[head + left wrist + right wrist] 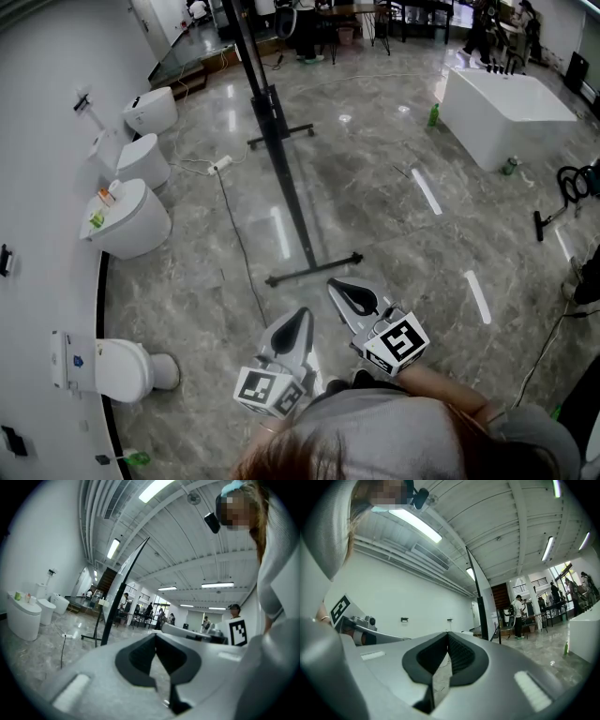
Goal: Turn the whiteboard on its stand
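The whiteboard (281, 169) stands edge-on in the head view, a thin dark line running away from me on its black stand. The stand's near foot bar (314, 270) lies on the floor just ahead of both grippers. My left gripper (302, 314) is shut and empty, a little short of that bar. My right gripper (336, 284) is beside it, shut and empty, its tip close to the bar without touching. The left gripper view has the board's dark edge (123, 590) left of the shut left gripper (155, 637). In the right gripper view that edge (478, 592) rises above the right gripper (447, 634).
Toilets (131, 220) line the curved white wall at the left, one (108, 367) close by my left side. A cable (234, 225) runs over the marble floor beside the stand. A white bathtub (502, 112) and a green bottle (433, 114) stand at the far right. People are at the back.
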Tool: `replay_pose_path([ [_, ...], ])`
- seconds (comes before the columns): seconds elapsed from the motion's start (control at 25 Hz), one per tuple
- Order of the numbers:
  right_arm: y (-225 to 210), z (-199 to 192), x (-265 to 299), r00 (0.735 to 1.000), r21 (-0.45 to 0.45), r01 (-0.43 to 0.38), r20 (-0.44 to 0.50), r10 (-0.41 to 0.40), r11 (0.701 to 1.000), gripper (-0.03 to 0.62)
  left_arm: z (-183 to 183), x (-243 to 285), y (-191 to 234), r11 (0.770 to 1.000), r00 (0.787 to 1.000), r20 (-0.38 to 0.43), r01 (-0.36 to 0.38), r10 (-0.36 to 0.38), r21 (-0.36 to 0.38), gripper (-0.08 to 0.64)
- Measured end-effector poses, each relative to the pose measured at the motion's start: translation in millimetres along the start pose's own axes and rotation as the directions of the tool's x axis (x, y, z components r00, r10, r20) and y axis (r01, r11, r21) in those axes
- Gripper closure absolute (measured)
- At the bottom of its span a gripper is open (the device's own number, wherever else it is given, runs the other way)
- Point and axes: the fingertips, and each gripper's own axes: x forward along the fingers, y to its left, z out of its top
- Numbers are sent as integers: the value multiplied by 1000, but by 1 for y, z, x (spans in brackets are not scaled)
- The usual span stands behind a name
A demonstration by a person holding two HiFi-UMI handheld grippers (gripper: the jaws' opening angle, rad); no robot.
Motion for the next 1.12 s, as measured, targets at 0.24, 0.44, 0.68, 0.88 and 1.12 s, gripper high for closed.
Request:
replay_pose_path([
  [0.24, 9, 1, 4, 1000, -19, -23, -10, 22, 1000, 588, 1, -2, -3, 1000, 1000, -2, 8, -8, 7, 561],
  [0.44, 11, 1, 8, 999, -16, -43, -13, 43, 999, 588, -1, -1, -1, 1000, 1000, -8, 7, -7, 12, 561],
  [0.68, 14, 4, 7, 999, -20, -43, -5, 43, 999, 588, 1, -2, -4, 1000, 1000, -10, 16, -16, 13, 561],
  [0.88, 14, 7, 7, 999, -33, -38, 1, 38, 999, 588, 4, -2, -5, 999, 1000, 1, 25, -25, 29, 561],
  [1.12, 12, 7, 4, 999, -39, -33, -2, 33, 999, 588, 3, 0, -8, 999, 1000, 0, 31, -31, 32, 563],
])
